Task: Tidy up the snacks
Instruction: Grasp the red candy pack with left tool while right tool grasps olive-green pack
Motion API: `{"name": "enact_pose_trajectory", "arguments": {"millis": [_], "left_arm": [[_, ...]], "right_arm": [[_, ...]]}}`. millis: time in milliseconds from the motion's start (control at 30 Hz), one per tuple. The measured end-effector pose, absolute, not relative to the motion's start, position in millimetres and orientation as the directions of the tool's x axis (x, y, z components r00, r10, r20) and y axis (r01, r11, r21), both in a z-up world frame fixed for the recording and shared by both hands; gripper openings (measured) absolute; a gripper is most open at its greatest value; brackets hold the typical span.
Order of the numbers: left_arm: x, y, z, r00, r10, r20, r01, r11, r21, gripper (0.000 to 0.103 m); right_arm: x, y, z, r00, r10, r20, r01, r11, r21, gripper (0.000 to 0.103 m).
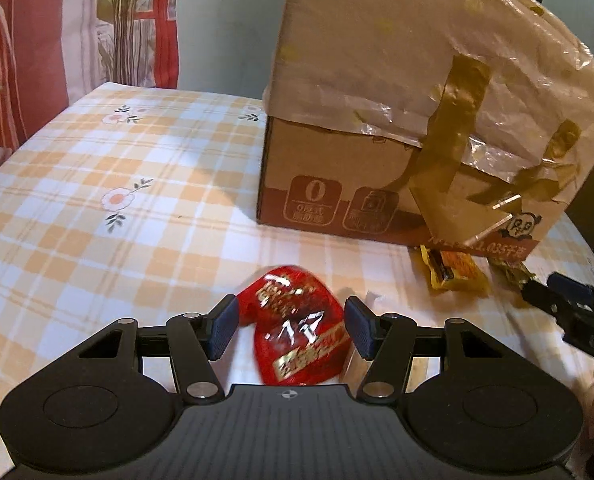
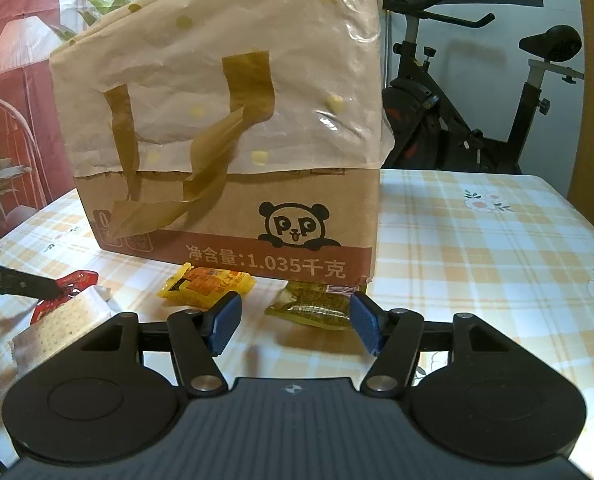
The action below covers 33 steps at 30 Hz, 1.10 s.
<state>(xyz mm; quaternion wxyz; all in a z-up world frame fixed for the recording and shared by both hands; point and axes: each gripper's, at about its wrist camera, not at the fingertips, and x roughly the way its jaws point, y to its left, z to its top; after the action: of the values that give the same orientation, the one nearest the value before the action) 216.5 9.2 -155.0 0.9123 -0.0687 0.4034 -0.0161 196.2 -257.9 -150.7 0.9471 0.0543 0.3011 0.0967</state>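
Sorting is at an early stage: 3 snack packets lie loose on the table (image 2: 477,248) before the cardboard box (image 2: 233,216). The left gripper (image 1: 291,326) brackets the red packet (image 1: 297,328), pads not pressing. The right gripper (image 2: 297,322) is open near the green packet (image 2: 313,306), with the yellow packet (image 2: 207,283) to its left.

Place: a lived-in room of a home.
Table: covered by a checked orange-and-white tablecloth (image 1: 117,184) printed with small flowers.
Wall: a red-and-white printed curtain (image 1: 29,40) showing a lamp and plants.
Exercise gear: a black exercise bike (image 2: 457,112) stands behind the table.
Clutter: a taped cardboard box (image 2: 225,152) with a cartoon panda sits on the table.
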Motion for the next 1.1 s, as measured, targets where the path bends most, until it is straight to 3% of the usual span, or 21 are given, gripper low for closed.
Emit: {"name": "enact_pose_trajectory", "arguments": {"millis": [333, 400, 433, 467, 600, 733, 867, 1100], "left_arm": [[216.8, -1.9, -162.0, 0.67, -0.03, -0.741, -0.038, 0.996, -0.075, 0.061], [212.8, -0.1, -161.4, 0.674, -0.034, -0.738, -0.03, 0.997, -0.074, 0.057], [210.7, 1.0, -160.9, 0.675, -0.029, -0.738, -0.031, 0.997, -0.067, 0.046], [208.8, 2.8, -160.3, 0.676, -0.02, -0.737, -0.033, 0.998, -0.057, 0.043], [203.7, 14.7, -158.1, 0.673, -0.034, -0.739, -0.051, 0.994, -0.092, 0.038], [205.0, 19.7, -157.6, 0.667, -0.021, -0.745, -0.084, 0.991, -0.103, 0.039], [214.9, 18.5, -158.9, 0.656, -0.029, -0.754, -0.105, 0.986, -0.129, 0.055], [233.7, 6.7, -163.0, 0.66, -0.018, -0.751, -0.074, 0.993, -0.089, 0.056]], "right_arm": [[194.0, -255.9, -149.9, 0.805, 0.22, -0.552, -0.154, 0.974, 0.164, 0.063], [194.2, -255.9, -150.0, 0.804, 0.221, -0.552, -0.155, 0.974, 0.165, 0.063], [194.3, -256.6, -150.0, 0.803, 0.222, -0.553, -0.154, 0.974, 0.167, 0.063], [194.5, -257.1, -150.1, 0.803, 0.222, -0.553, -0.152, 0.974, 0.17, 0.063], [194.1, -258.7, -150.0, 0.805, 0.222, -0.55, -0.145, 0.973, 0.18, 0.063], [194.7, -257.7, -150.2, 0.803, 0.226, -0.552, -0.15, 0.972, 0.18, 0.063], [195.3, -256.0, -150.5, 0.8, 0.229, -0.555, -0.155, 0.972, 0.177, 0.063], [195.5, -256.6, -150.4, 0.799, 0.232, -0.556, -0.155, 0.971, 0.183, 0.063]]}}
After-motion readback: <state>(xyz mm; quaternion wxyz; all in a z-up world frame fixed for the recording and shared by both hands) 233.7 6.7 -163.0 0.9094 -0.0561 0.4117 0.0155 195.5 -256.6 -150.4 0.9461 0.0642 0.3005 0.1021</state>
